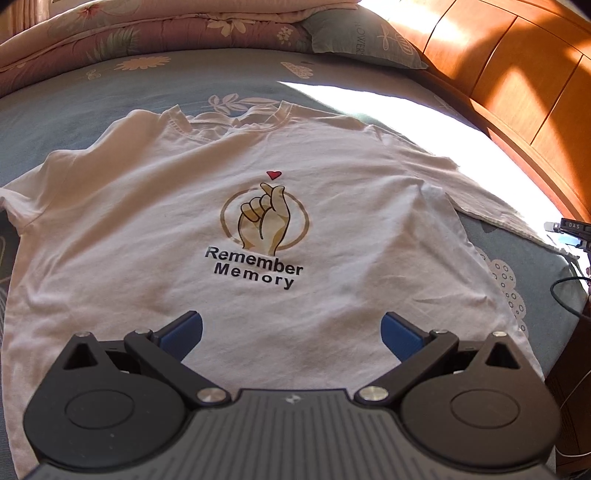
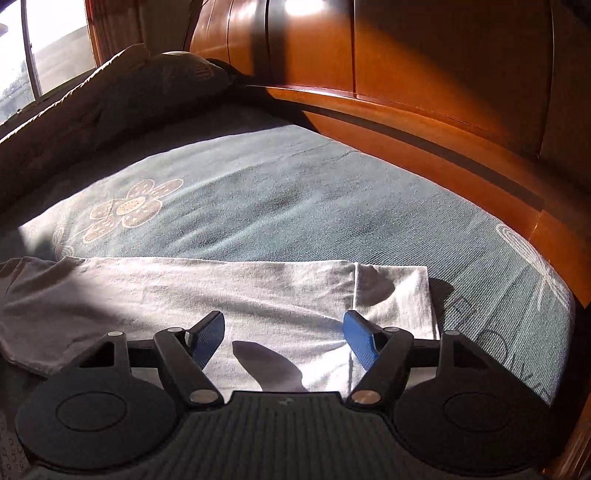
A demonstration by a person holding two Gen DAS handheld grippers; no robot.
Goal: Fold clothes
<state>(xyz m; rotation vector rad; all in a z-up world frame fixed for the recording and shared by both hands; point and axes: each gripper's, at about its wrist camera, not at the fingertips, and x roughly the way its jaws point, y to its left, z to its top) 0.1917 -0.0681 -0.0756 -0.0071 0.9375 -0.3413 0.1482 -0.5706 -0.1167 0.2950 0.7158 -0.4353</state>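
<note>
The left wrist view shows the whole front of the white T-shirt (image 1: 229, 236), spread flat and face up on the blue flowered bed sheet (image 1: 110, 92). Its print, a finger-heart hand above the words "Remember Memory", appears only in this view. The left tongs (image 1: 291, 336) hover over the hem end of the T-shirt, released, jaws wide apart, holding nothing.

The right wrist view shows only one sleeve of the T-shirt (image 2: 399, 295) and adjoining cloth; the print is out of frame. The right tongs (image 2: 284, 339) sit low over this sleeve, spread open and empty; contact cannot be confirmed.

The T-shirt's hem is hidden behind the left tongs' body. Strong sunlight washes out the sheet beyond the far sleeve.

The T-shirt's long axis runs hem to collar, collar toward the folded quilt (image 1: 147, 33). The wooden headboard (image 1: 517, 92) lies beyond the sleeve.
</note>
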